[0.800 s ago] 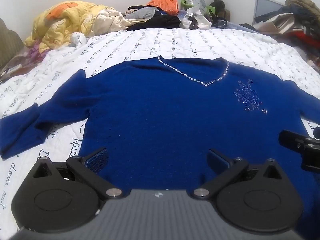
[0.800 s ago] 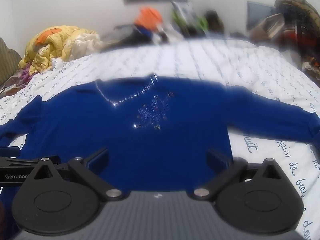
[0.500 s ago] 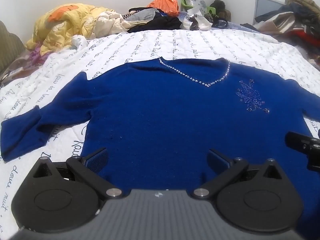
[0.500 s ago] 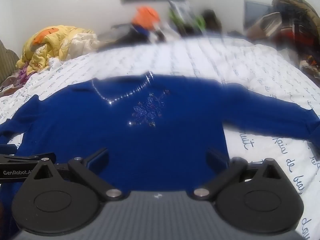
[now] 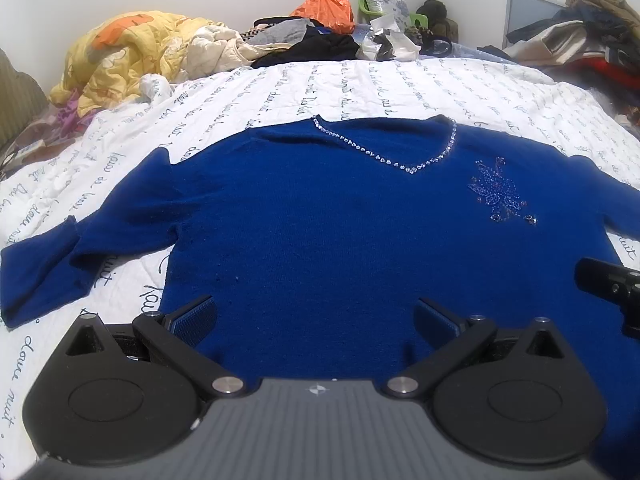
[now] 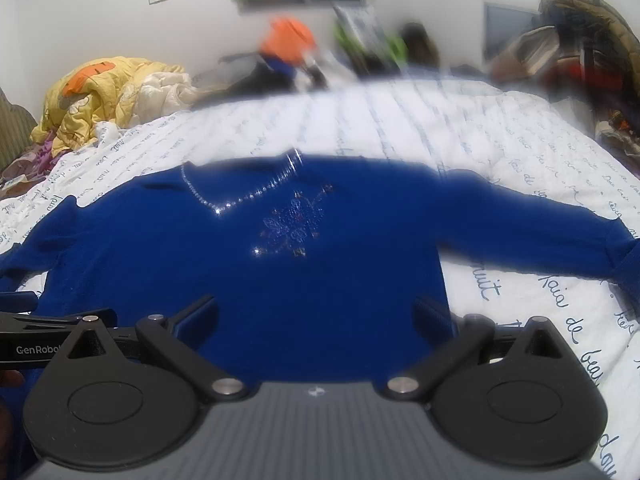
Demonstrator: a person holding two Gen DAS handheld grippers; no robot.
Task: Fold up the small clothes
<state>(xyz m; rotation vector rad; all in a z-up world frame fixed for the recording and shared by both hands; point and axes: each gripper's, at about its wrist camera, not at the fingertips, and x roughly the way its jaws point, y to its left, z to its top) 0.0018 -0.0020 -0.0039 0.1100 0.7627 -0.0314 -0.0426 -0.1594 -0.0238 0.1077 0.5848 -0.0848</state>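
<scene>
A dark blue sweater [image 5: 320, 232] [image 6: 248, 272] with a rhinestone V-neck and a beaded flower lies flat, front up, on the white bedspread [image 5: 360, 88], sleeves spread to both sides. My left gripper [image 5: 316, 316] hovers open over the sweater's lower left part, nothing between its fingers. My right gripper [image 6: 316, 312] stands open over the lower right part, close to the side seam, also holding nothing. Each gripper shows at the edge of the other's view.
A yellow quilt [image 5: 128, 56] is heaped at the far left of the bed. Clothes, an orange bag [image 5: 326, 4] and clutter line the headboard side. More piled clothing [image 5: 592, 28] sits at the far right. White script-printed bedspread [image 6: 540, 308] lies bare beside the right sleeve.
Both views have tilted slightly so the sweater sits a little lower in frame; the grippers stay open and the sweater has not moved.
</scene>
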